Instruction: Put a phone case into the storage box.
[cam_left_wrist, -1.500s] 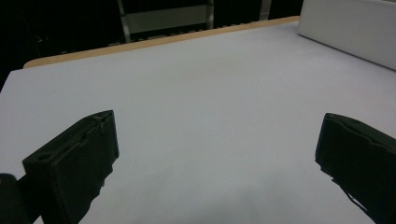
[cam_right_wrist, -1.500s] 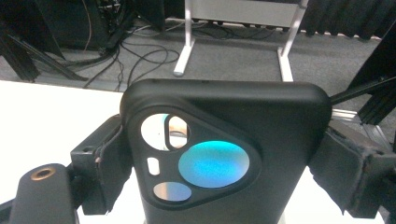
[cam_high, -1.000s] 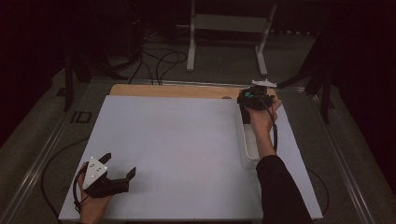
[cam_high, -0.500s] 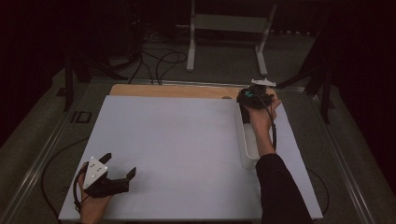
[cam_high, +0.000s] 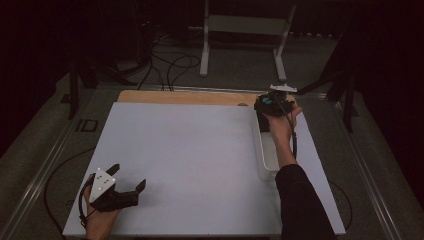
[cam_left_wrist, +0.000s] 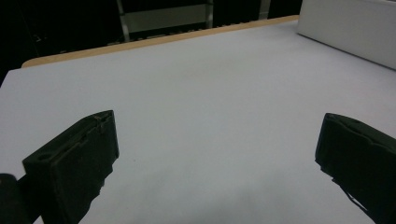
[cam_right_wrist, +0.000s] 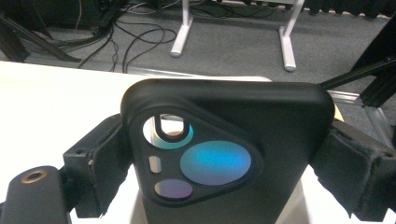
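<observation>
My right gripper (cam_right_wrist: 219, 154) clamps phone case (cam_right_wrist: 224, 140) above white tray (cam_high: 267, 155); left gripper (cam_high: 129, 187) idle, jaws apart. Next, likely: lower case into tray.

The high view is dim, with the surroundings sinking to near black at the left and right edges, and only the white table top (cam_high: 200, 165) catches soft, even light, with no hard shadows or glare. In the left gripper view the near jaws are dark, slightly blurred silhouettes with a faint shadow beneath them. The right gripper view is brighter, and the black phone case (cam_right_wrist: 224, 154) held close shows iridescent teal and violet sheen in its lens openings.
</observation>
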